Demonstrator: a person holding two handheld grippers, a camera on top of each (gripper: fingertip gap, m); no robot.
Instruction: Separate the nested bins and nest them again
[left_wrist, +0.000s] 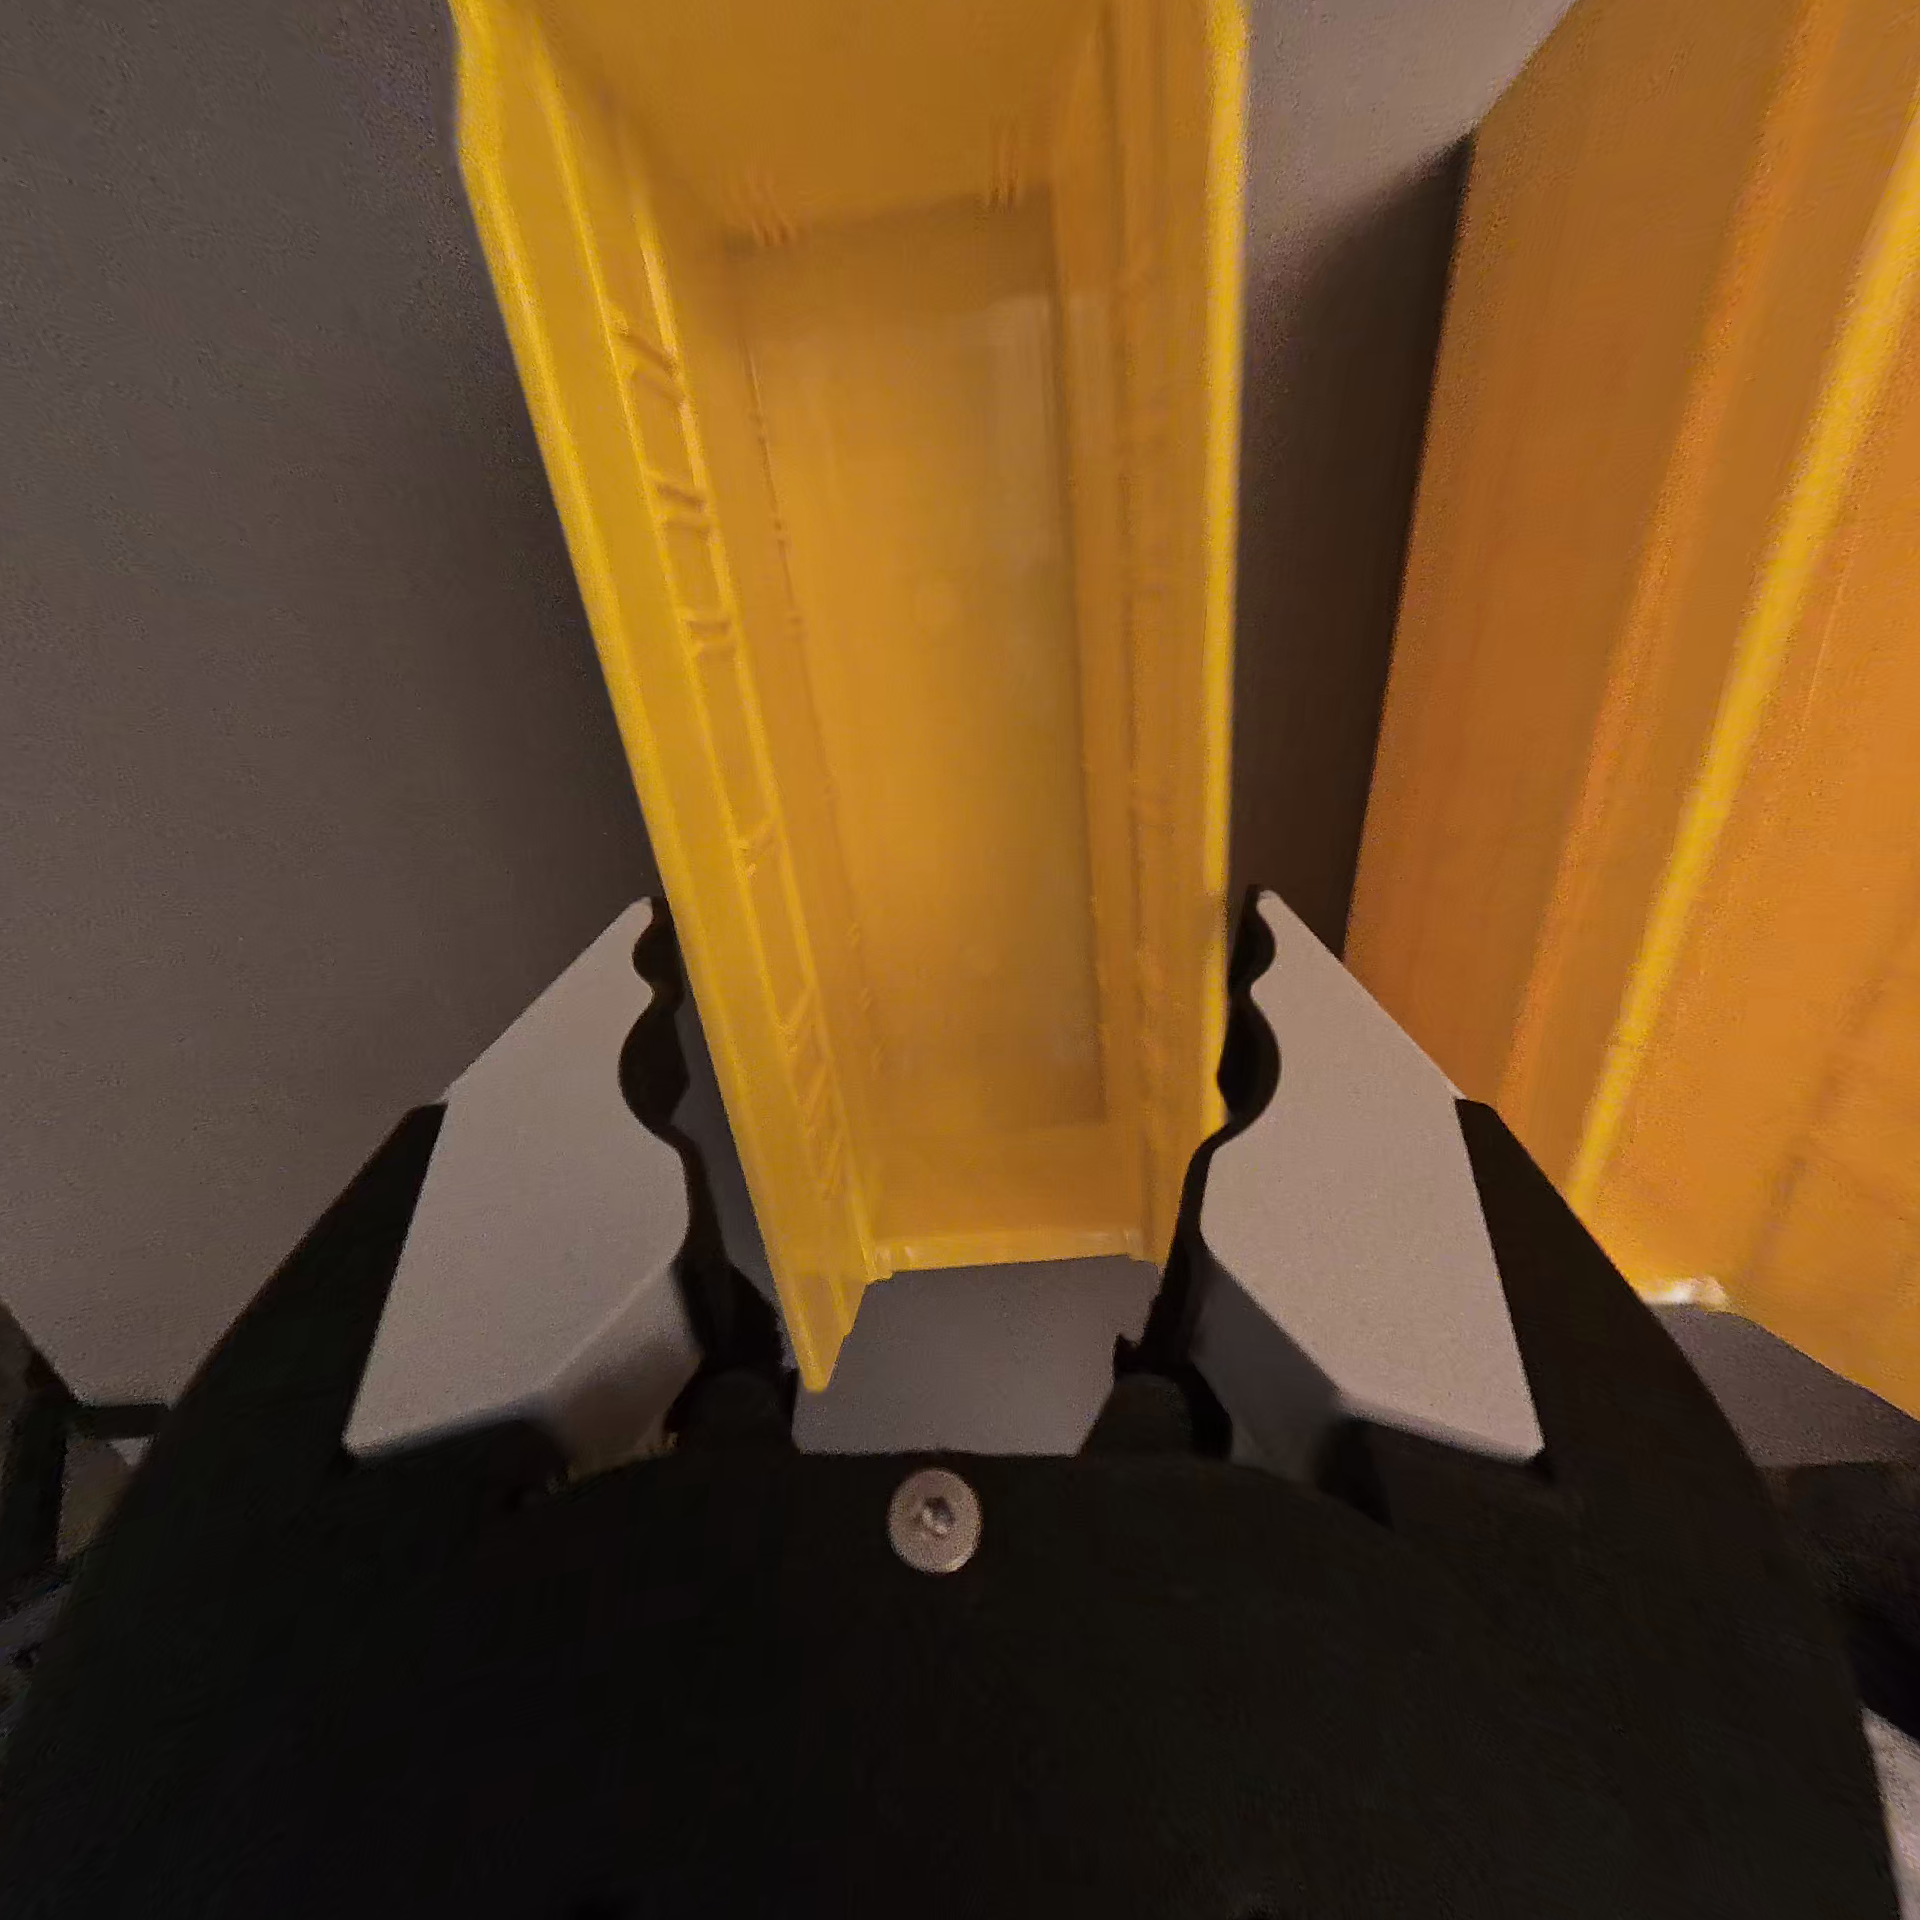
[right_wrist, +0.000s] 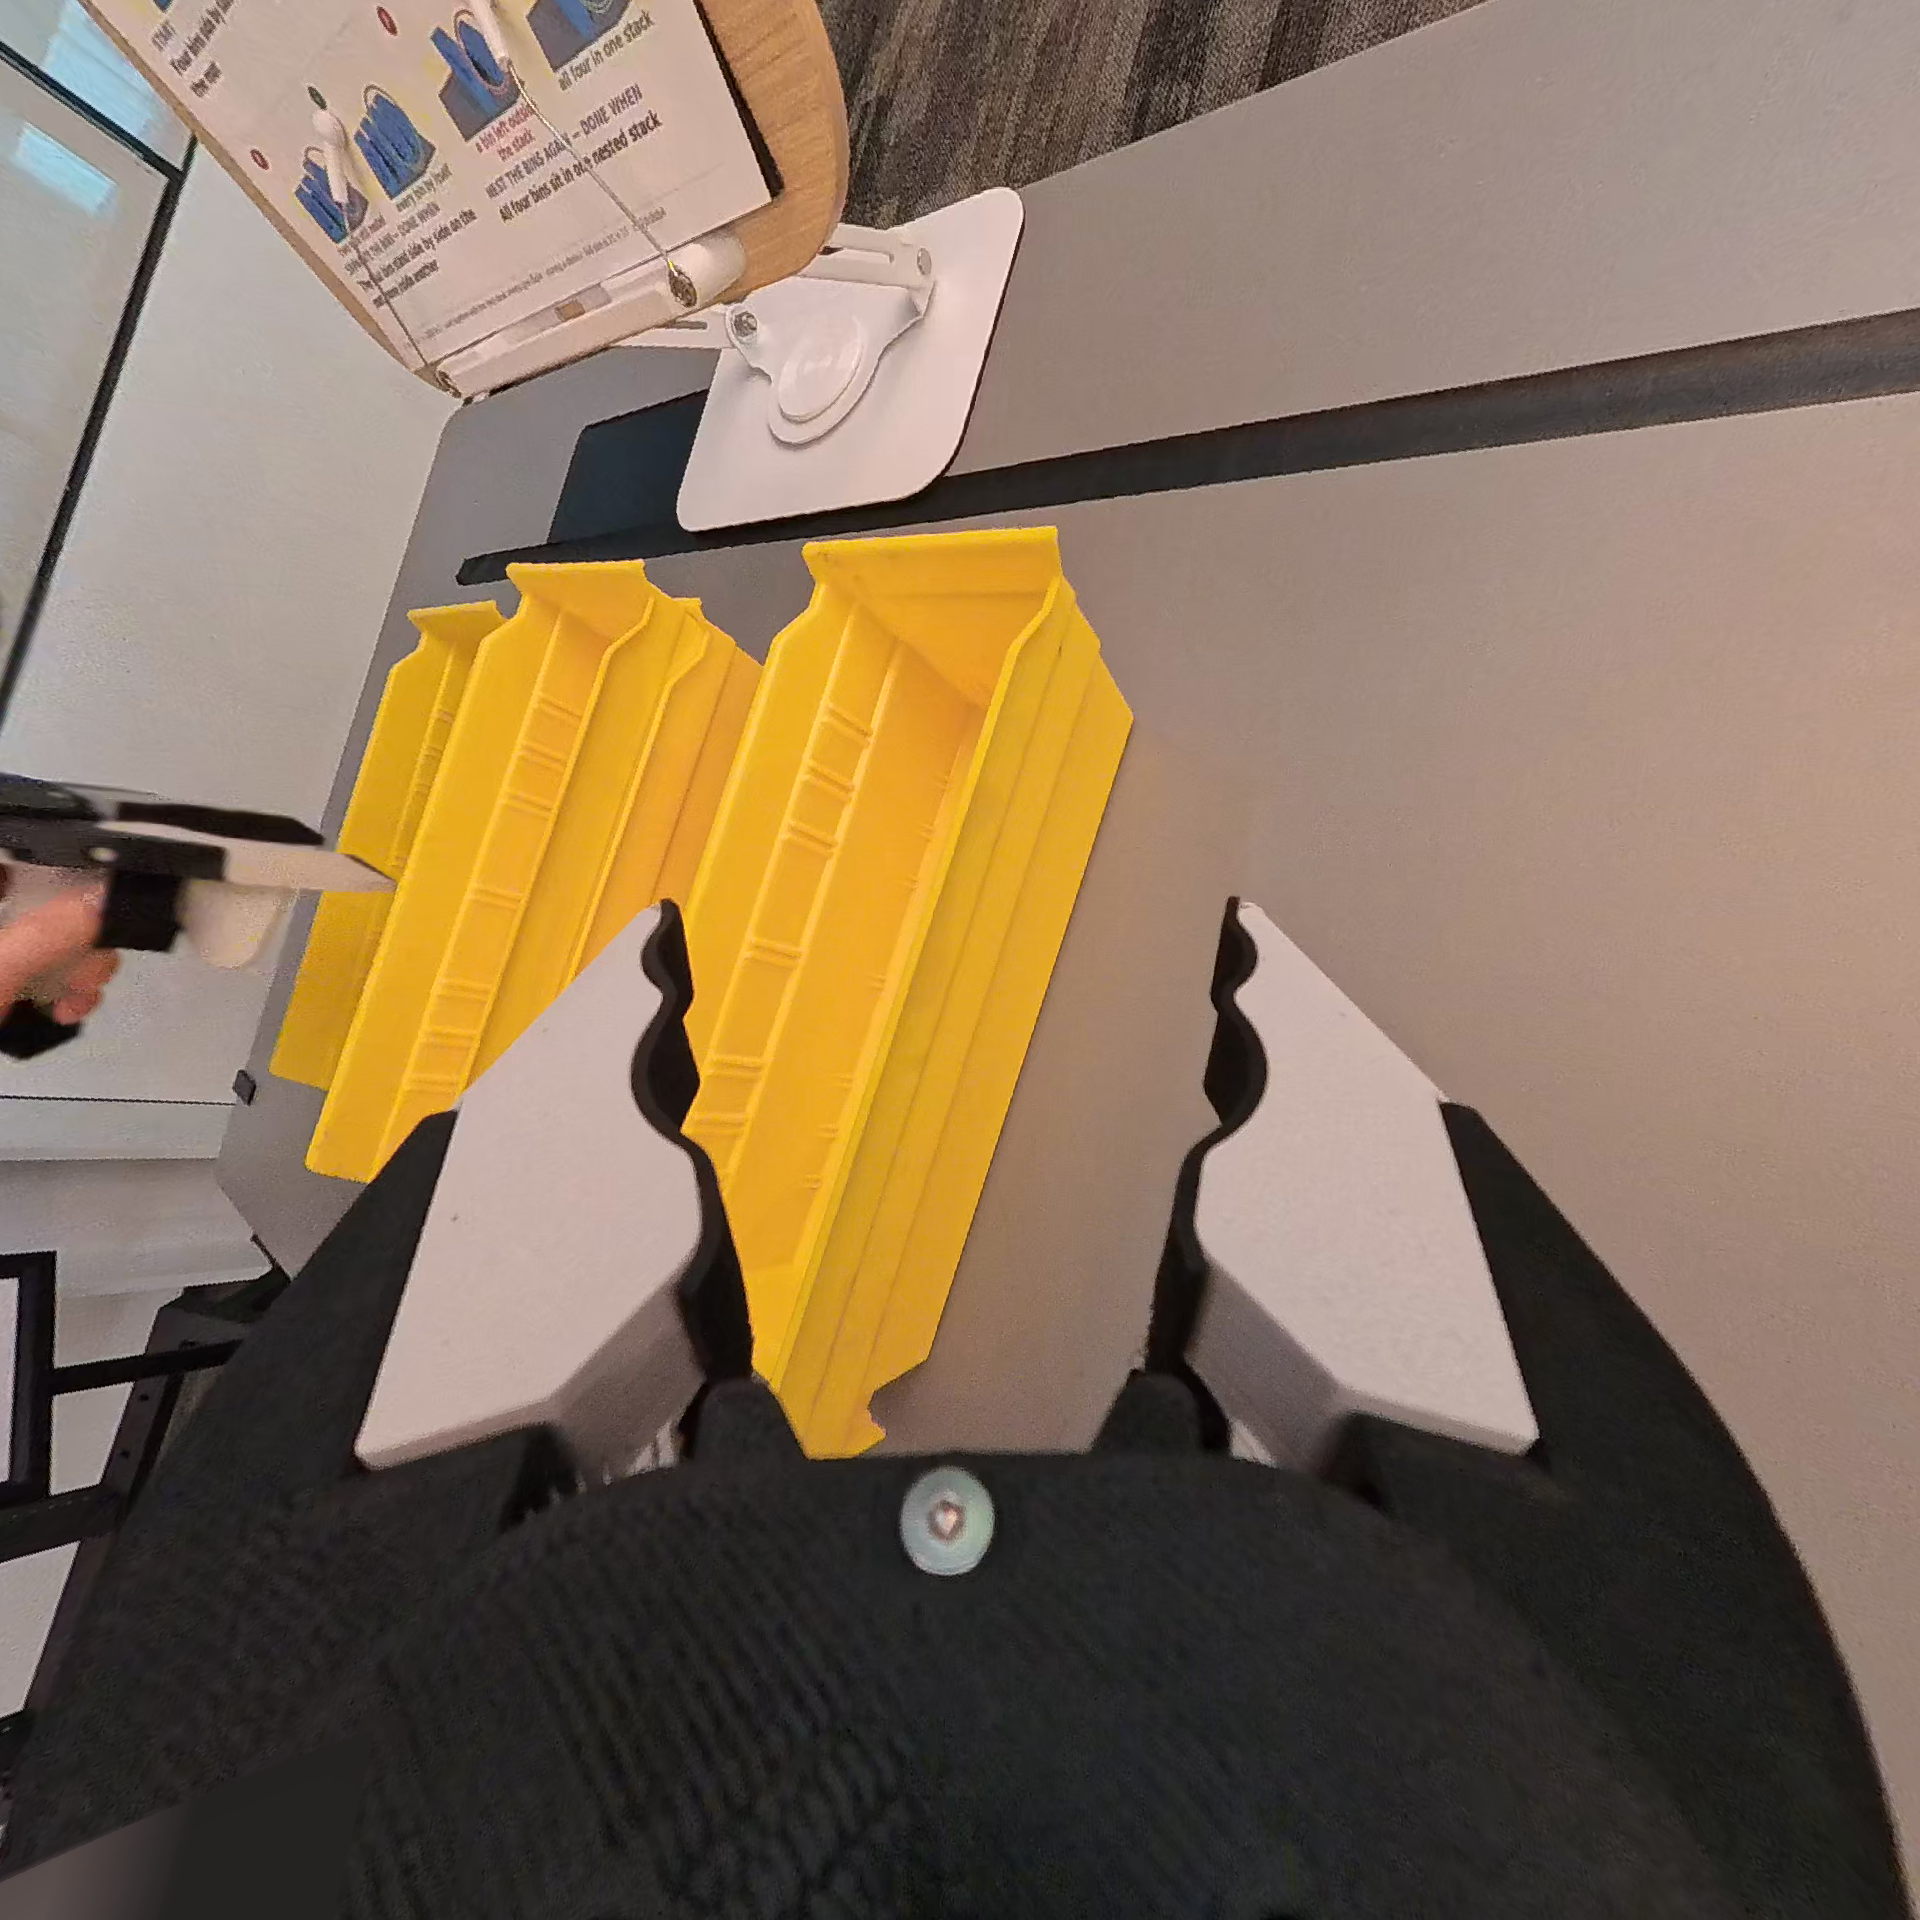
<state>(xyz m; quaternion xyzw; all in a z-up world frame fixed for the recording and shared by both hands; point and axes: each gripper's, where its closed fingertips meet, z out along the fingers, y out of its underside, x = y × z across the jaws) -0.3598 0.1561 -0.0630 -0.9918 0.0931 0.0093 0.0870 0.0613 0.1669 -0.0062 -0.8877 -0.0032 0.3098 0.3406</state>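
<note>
**Left wrist view.** The left claw (left_wrist: 951, 904) is clenched on one yellow bin (left_wrist: 935, 623). The bin runs lengthwise away from the camera, open side towards it. Both pads (left_wrist: 1252, 987) lie against the bin's outer walls. A second bin (left_wrist: 1662, 727) stands just beside it on the right, apart from it. Count: two bins. Both are over the grey bench (left_wrist: 260, 623). The moulded ribs on the inner wall are blurred, and no marking can be read.

**Right wrist view.** The right claw (right_wrist: 951, 914) is released and hangs above the bench (right_wrist: 1507, 727), grasping nothing. Count: three yellow units side by side, namely a right unit (right_wrist: 883, 883), a middle unit (right_wrist: 520, 831) and a left unit (right_wrist: 416, 727). Whether any unit is a nested pair cannot be determined.

Shown in this view only:
- A printed instruction sheet (right_wrist: 468, 156) with blue diagrams and text, on a white stand (right_wrist: 862, 364).
- Carpeted floor (right_wrist: 1039, 83).
- The left claw at the left unit, with a hand (right_wrist: 52, 966) behind it.

No brand mark is visible.
</note>
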